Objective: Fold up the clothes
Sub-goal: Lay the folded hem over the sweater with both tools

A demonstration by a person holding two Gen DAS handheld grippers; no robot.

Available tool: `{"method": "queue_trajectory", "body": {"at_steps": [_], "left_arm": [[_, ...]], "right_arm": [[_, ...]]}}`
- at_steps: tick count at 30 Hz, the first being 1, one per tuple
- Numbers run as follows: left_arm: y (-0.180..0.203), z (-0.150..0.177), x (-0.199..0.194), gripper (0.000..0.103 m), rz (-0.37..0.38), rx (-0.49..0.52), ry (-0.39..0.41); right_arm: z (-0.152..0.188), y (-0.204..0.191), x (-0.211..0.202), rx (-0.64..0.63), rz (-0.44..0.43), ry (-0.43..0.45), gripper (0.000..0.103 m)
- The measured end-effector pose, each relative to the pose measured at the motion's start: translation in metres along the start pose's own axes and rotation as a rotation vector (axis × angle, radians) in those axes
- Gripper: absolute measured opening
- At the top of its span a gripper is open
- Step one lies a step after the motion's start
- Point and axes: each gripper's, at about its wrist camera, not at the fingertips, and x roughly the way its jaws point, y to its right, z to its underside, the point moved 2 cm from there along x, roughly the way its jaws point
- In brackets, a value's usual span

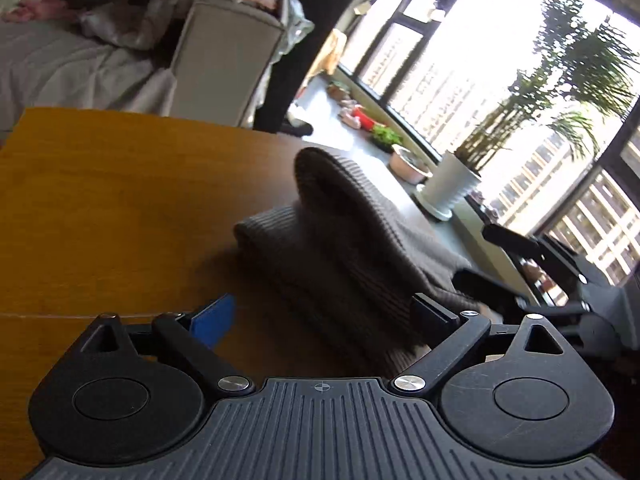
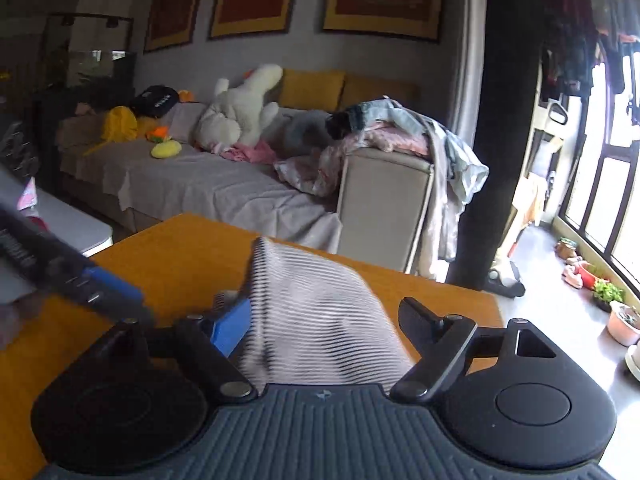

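While both hand-held grippers sit spread, the left hand-held gripper [image 1: 322, 320] and right hand-held gripper [image 2: 320, 324] each straddling cloth, the grey ribbed garment [image 1: 348, 240] lies folded on the wooden worktop [image 1: 120, 208] near its window-side edge, bare wood stretching beyond toward the sofa [image 2: 200, 184].

No legible text, brand or number is showing in either view. White lettering on the black bag [image 2: 155, 100] on the sofa [image 2: 192, 184] and on the left gripper [image 2: 134, 302] body is appearing too blurred to read.
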Motion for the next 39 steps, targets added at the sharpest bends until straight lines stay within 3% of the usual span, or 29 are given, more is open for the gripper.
{"method": "queue_trajectory", "body": {"at_steps": [3,5,7,9,11,13,14,19,23,24,28,32,33,36,39], "left_arm": [[0.001,0.000,0.013,0.068,-0.062,-0.027,-0.024],[0.009,0.007,0.019,0.065,-0.088,0.001,-0.042],[0.019,0.014,0.022,0.063,-0.067,0.013,-0.059],[0.028,0.021,0.026,0.056,-0.046,0.030,-0.077],[0.032,0.030,0.027,0.046,-0.018,0.057,-0.097],[0.037,0.036,0.032,0.044,0.005,0.070,-0.115],[0.037,0.036,0.034,0.044,0.012,0.067,-0.120],[0.033,0.036,0.038,0.044,0.040,0.043,-0.129],[0.025,0.036,0.040,0.044,0.068,0.029,-0.123],[0.025,0.037,0.040,0.038,0.064,0.034,-0.122],[0.016,0.039,0.038,0.039,0.089,0.010,-0.115],[0.006,0.034,0.032,0.047,0.069,-0.029,-0.122],[0.002,0.031,0.028,0.055,0.046,-0.040,-0.109],[-0.007,0.017,0.006,0.059,-0.018,-0.064,-0.028],[0.004,-0.002,-0.012,0.059,-0.028,-0.019,0.059]], "right_arm": [[0.023,-0.031,0.015,-0.102,0.012,-0.065,0.082],[0.035,-0.038,0.026,-0.166,0.074,-0.078,0.082],[0.041,-0.030,0.027,-0.158,0.118,-0.074,0.080],[0.040,-0.016,0.025,-0.100,0.115,-0.081,0.064],[0.037,-0.014,0.019,-0.115,0.104,-0.077,0.034],[0.031,-0.015,0.011,-0.133,0.083,-0.067,0.021],[0.024,-0.015,0.005,-0.113,0.062,-0.061,0.019],[-0.008,0.000,-0.017,0.119,-0.110,-0.028,0.017],[0.011,-0.008,0.002,0.189,-0.213,-0.115,0.018],[0.017,-0.012,0.006,0.204,-0.226,-0.132,0.017],[0.025,-0.005,0.018,0.289,-0.256,-0.141,0.018],[0.028,-0.017,0.019,0.198,-0.203,-0.128,0.021],[0.029,-0.022,0.018,0.171,-0.190,-0.123,0.022],[0.035,-0.045,0.015,0.035,-0.141,-0.098,0.034],[0.039,-0.077,0.014,-0.148,-0.068,-0.092,0.045]]}}
